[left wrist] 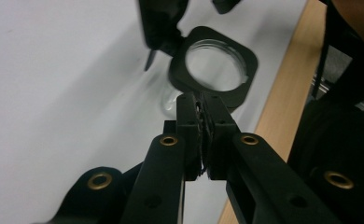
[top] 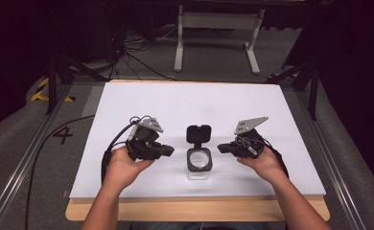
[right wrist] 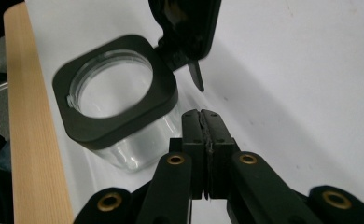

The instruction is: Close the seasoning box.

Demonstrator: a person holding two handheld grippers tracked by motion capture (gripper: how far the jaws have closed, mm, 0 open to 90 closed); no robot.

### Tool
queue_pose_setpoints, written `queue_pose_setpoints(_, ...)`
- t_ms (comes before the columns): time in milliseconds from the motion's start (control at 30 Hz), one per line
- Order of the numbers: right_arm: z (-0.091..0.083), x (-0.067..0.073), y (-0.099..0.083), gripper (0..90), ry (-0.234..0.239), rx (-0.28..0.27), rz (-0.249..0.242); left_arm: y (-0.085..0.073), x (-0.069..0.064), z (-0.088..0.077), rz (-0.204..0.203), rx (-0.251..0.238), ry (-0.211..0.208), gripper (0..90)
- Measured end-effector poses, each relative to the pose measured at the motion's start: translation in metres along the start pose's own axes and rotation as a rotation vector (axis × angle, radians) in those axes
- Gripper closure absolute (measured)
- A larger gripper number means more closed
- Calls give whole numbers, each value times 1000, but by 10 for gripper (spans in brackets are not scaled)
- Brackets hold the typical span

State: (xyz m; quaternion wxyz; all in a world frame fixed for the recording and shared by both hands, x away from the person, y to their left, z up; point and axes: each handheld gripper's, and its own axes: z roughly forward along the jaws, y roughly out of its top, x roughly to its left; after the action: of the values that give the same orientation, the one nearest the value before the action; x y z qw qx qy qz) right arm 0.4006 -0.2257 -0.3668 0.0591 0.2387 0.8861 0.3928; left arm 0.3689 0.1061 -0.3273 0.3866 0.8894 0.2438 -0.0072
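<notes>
High view: your left gripper (top: 168, 150), jaws pressed together and empty, points right at the clear jar (top: 199, 163), whose hinged lid (top: 198, 133) lies open away from you; your right gripper (top: 222, 148), likewise closed, faces it, about equally near.

One clear jar (top: 199, 163) with its one black hinged lid (top: 198, 133) open, flanked by two grippers: left gripper (top: 168, 151), right gripper (top: 222, 148).
</notes>
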Motion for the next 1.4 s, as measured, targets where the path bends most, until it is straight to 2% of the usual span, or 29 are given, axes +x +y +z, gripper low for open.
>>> queue_pose_setpoints(33,-1,1,2,887,2,-8,-4,0,-2,2,8,-5,-2,885)
queue_pose_setpoints(100,-1,2,6,887,-3,-21,-14,-1,-4,5,-1,-4,-19,894)
queue_pose_setpoints(167,-2,2,11,888,-2,-37,-20,-6,-5,9,-15,-27,-53,896)
queue_pose_setpoints(200,-2,2,11,888,-2,-37,-20,-6,-5,9,-15,-27,-53,897)
queue_pose_setpoints(267,-4,0,19,889,6,-83,-9,-9,-7,14,-22,-38,-76,897)
queue_pose_setpoints(300,-5,-1,21,889,9,-97,-4,-11,-11,20,1,-40,-92,897)
queue_pose_setpoints(333,-5,-3,24,889,9,-109,-3,-11,-11,20,1,-40,-92,897)
queue_pose_setpoints(367,-5,-4,27,889,8,-120,1,-12,-17,25,43,-48,-106,897)
queue_pose_setpoints(400,-5,-4,27,889,8,-120,1,-12,-17,25,43,-48,-106,897)
queue_pose_setpoints(467,-5,-8,33,889,6,-143,1,-13,-23,30,92,-51,-110,897)
queue_pose_setpoints(567,-6,-12,40,889,2,-167,4,-14,-27,37,105,-37,-145,897)
queue_pose_setpoints(633,-7,-15,44,890,-18,-171,8,-15,-30,44,122,-16,-157,897)
queue_pose_setpoints(700,-9,-17,46,889,-21,-187,13,-15,-32,49,122,-2,-168,897)
queue_pose_setpoints(733,-9,-17,48,889,-24,-192,13,-16,-37,57,121,11,-176,897)
queue_pose_setpoints(800,-9,-19,51,889,-27,-198,13,-15,-40,64,146,24,-187,897)
queue_pose_setpoints(867,-7,-21,56,889,-26,-211,22,-15,-42,71,151,38,-203,897)
queue_pose_setpoints(1033,1,-30,65,889,3,-229,47,-16,-41,84,144,62,-201,897)
queue_pose_setpoints(1133,3,-29,70,889,9,-226,42,-18,-39,89,113,63,-190,897)
queue_pose_setpoints(1400,9,-25,80,890,21,-206,26,-20,-31,88,80,70,-140,896)
